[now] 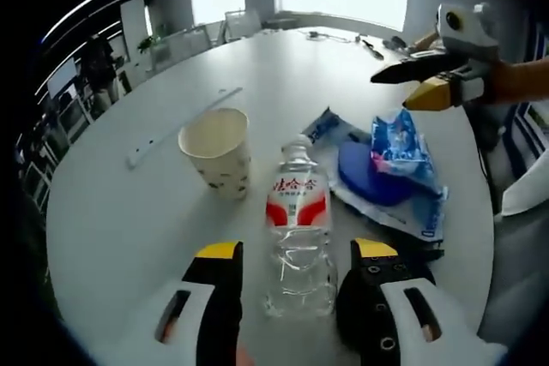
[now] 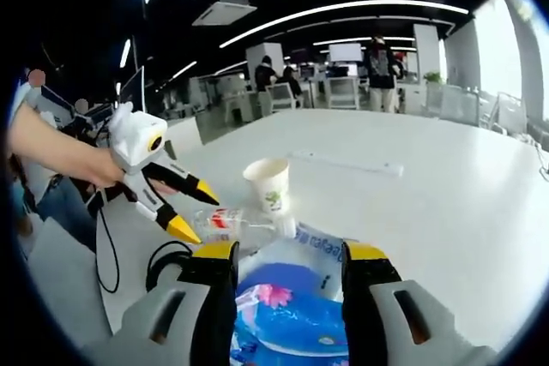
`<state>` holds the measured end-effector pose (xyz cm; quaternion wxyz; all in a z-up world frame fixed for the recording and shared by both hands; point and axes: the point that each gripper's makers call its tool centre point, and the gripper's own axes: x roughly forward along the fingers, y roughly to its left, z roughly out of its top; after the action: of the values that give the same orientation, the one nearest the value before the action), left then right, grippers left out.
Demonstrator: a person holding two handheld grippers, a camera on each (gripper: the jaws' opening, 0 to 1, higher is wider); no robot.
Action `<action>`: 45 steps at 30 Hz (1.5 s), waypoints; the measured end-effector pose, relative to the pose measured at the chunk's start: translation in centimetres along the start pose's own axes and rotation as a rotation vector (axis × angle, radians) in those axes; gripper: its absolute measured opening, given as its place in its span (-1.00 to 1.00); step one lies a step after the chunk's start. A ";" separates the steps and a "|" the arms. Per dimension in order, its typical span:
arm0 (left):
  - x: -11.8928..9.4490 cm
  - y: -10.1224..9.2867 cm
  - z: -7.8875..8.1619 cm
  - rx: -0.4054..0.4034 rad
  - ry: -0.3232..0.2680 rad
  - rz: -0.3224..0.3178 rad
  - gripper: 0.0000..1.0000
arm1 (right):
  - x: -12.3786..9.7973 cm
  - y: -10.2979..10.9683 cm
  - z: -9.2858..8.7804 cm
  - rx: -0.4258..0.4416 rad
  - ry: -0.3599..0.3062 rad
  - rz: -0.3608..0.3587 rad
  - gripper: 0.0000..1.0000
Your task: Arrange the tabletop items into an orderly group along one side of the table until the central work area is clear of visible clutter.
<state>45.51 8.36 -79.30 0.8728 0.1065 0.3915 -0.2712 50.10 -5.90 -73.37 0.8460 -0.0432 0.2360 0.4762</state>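
- Office space with ceiling light strips and desks lies behind a wide white worktop (image 1: 120,212); its far stretch is bare, and the clutter sits bunched near the person's edge.
- Taking the bottle (image 1: 298,237) as landmark: it lies on its side, cap pointing away in the left gripper view, red label up.
- Left of the bottle, just beside it, a paper cup (image 1: 217,152) stands upright, its mouth open; a long pale strip (image 1: 182,126) lies farther left and beyond.
- Around the bottle, the left gripper (image 1: 296,255) has its jaws spread, one on each side and not yet pinching; I judge it lined up for a grasp so the bottle can be shifted to the group.
- Right of the bottle, touching or nearly so, lie blue plastic packets (image 1: 390,173), crumpled and overlapping.
- Over the packets in the right gripper view, the right gripper (image 2: 287,255) has its jaws apart, straddling them without closing, likely readying a pick.
- Beyond the packets, small dark items (image 1: 377,45) sit well apart at the far edge.
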 end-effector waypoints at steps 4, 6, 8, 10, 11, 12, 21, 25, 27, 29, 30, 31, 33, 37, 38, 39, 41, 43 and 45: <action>0.5 0.1 -0.7 0.025 0.044 -0.004 -0.08 | 0.0 -0.1 -0.3 0.005 0.005 -0.003 -0.11; 0.7 0.0 -0.7 0.024 0.046 -0.006 -0.09 | 0.0 -0.1 -0.5 0.007 0.011 -0.004 -0.11; 0.8 0.0 -0.6 0.016 0.048 -0.007 -0.11 | 0.1 -0.1 -0.6 0.009 0.011 -0.005 -0.11; 1.0 0.0 -0.5 0.010 0.050 -0.008 -0.11 | 0.1 0.0 -0.6 0.010 0.012 -0.003 -0.11; 1.2 0.1 -0.5 0.008 0.051 -0.010 -0.11 | 0.2 0.0 -0.6 0.010 0.013 -0.003 -0.11; 1.3 0.1 -0.6 0.009 0.055 -0.011 -0.12 | 0.2 -0.1 -0.6 0.010 0.013 -0.003 -0.11; 1.8 0.0 -1.1 -0.005 0.089 -0.019 -0.15 | 0.6 0.1 -0.7 0.018 0.017 0.002 -0.11; 2.2 -0.1 -1.7 0.006 0.115 -0.018 -0.17 | 0.8 0.2 -0.7 0.020 0.019 0.004 -0.12; 2.3 -0.1 -1.8 -0.006 0.114 -0.021 -0.17 | 0.8 0.3 -0.8 0.023 0.021 0.005 -0.12; 2.4 -0.1 -1.8 -0.013 0.114 -0.021 -0.17 | 0.9 0.3 -0.8 0.024 0.021 0.005 -0.12; 2.4 -0.1 -1.8 -0.015 0.114 -0.023 -0.17 | 0.9 0.3 -0.8 0.025 0.022 0.005 -0.12; 2.4 -0.1 -1.7 -0.015 0.116 -0.024 -0.16 | 0.9 0.2 -0.9 0.027 0.023 0.004 -0.12; 2.5 -0.1 -1.8 -0.020 0.121 -0.027 -0.16 | 1.0 0.2 -0.9 0.030 0.024 0.003 -0.13; 2.7 -0.1 -1.9 -0.035 0.126 -0.027 -0.16 | 1.2 0.3 -1.1 0.040 0.026 0.007 -0.13; 2.8 -0.1 -1.9 -0.038 0.127 -0.027 -0.16 | 1.2 0.4 -1.1 0.041 0.027 0.008 -0.13; 2.8 0.0 -1.9 -0.040 0.126 -0.027 -0.15 | 1.3 0.4 -1.1 0.044 0.028 0.009 -0.13; 2.9 0.0 -1.9 -0.047 0.127 -0.026 -0.15 | 1.5 0.5 -1.0 0.050 0.027 0.012 -0.13; 3.0 0.1 -2.1 -0.059 0.130 -0.023 -0.14 | 1.7 0.5 -0.9 0.058 0.024 0.014 -0.13; 3.0 0.2 -1.9 -0.065 0.126 -0.023 -0.15 | 1.9 0.6 -0.8 0.067 0.025 0.016 -0.13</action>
<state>46.05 8.09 -82.85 0.8462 0.0905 0.4555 -0.2613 50.14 -4.31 -74.82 0.8401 -0.0188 0.2628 0.4741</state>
